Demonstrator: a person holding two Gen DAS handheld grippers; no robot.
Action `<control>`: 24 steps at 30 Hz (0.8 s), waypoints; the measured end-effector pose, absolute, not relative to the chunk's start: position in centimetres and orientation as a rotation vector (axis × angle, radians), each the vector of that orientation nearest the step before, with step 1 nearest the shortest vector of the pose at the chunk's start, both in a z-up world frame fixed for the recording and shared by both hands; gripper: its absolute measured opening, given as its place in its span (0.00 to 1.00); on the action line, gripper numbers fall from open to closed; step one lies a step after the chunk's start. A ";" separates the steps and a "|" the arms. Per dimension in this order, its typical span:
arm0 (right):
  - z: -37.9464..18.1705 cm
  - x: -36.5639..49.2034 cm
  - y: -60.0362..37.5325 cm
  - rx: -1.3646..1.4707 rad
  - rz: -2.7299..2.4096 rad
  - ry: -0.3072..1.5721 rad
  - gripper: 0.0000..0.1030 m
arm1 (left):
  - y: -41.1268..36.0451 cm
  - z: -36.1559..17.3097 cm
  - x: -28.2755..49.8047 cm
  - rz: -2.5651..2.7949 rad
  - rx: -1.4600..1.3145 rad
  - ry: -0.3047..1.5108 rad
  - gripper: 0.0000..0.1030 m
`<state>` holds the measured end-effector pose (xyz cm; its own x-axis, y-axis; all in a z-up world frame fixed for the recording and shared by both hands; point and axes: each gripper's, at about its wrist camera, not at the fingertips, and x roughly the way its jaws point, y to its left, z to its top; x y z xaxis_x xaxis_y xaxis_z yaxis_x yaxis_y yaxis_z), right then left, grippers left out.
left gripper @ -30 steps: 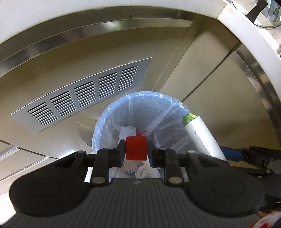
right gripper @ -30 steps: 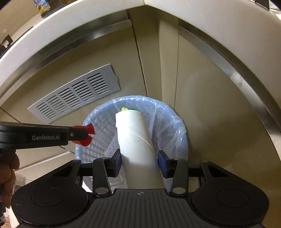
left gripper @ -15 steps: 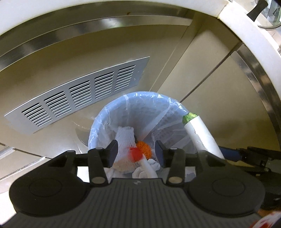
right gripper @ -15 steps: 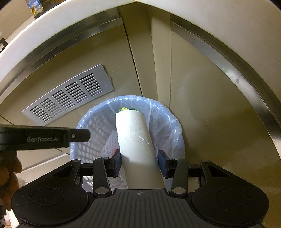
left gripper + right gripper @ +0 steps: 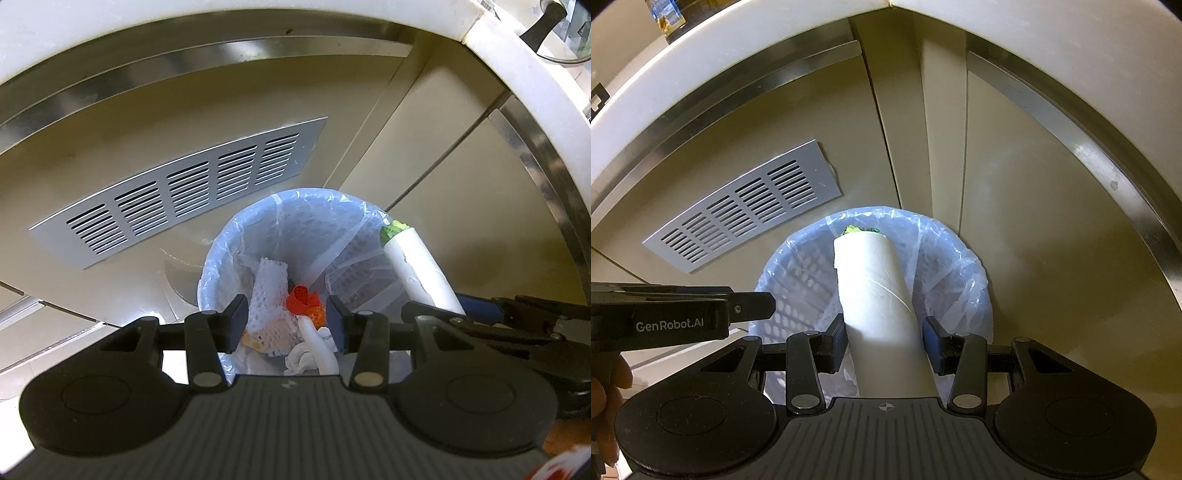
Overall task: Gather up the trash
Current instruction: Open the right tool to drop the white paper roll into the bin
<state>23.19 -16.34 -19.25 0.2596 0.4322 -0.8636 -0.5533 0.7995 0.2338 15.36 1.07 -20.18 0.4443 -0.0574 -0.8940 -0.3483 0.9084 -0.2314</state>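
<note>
Over the bin (image 5: 964, 258) our right gripper (image 5: 884, 341) pinches the tube (image 5: 875, 288), which seems light, stiff and easily crushed, near its lower end, while our left gripper (image 5: 286, 319) is spread and empty.

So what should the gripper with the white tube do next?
Probably open and let it drop. The right gripper holds the white tube right above the lined bin, while the left gripper is already open and the red piece lies inside.
</note>
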 end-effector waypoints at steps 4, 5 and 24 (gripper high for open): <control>-19.3 23.2 -16.2 -0.124 0.669 1.126 0.42 | 1.1 -20.0 15.3 0.187 -0.416 1.102 0.41; -19.3 23.2 -16.2 -0.123 0.668 1.126 0.42 | 1.1 -20.0 15.3 0.187 -0.417 1.102 0.41; -20.6 24.3 -16.0 -0.022 0.682 1.120 0.43 | 1.8 -19.8 14.9 0.203 -0.412 1.091 0.41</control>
